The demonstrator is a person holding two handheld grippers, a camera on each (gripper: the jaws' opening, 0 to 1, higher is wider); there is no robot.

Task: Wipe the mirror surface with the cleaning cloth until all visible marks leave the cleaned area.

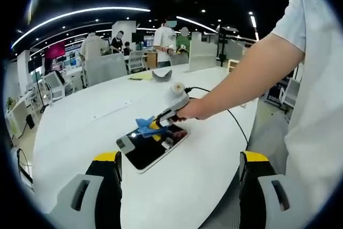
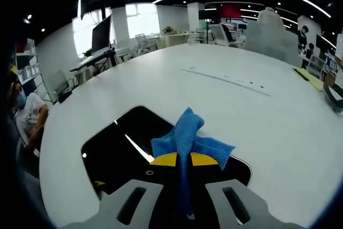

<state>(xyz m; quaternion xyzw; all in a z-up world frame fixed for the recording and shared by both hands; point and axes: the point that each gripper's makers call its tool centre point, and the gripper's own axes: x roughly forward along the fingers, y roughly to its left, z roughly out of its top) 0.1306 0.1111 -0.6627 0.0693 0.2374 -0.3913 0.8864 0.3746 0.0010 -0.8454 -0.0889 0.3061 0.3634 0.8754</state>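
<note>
My right gripper (image 2: 179, 160) is clamped on the cloth (image 2: 188, 139), pressed onto the mirror (image 2: 115, 151) at lower centre, whose long axis runs lower right to upper left, so I'd wipe leftward, while my left gripper (image 1: 179, 172) hangs open, well back.

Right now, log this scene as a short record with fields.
Surface: white table
Mirror: mirror flat on the table, dark and reflective
Cloth: blue cloth bunched, resting on the mirror
Right gripper: right gripper shut on the cloth, over the mirror
Left gripper: left gripper open, held back from the mirror
Marks: cannot tell
</note>
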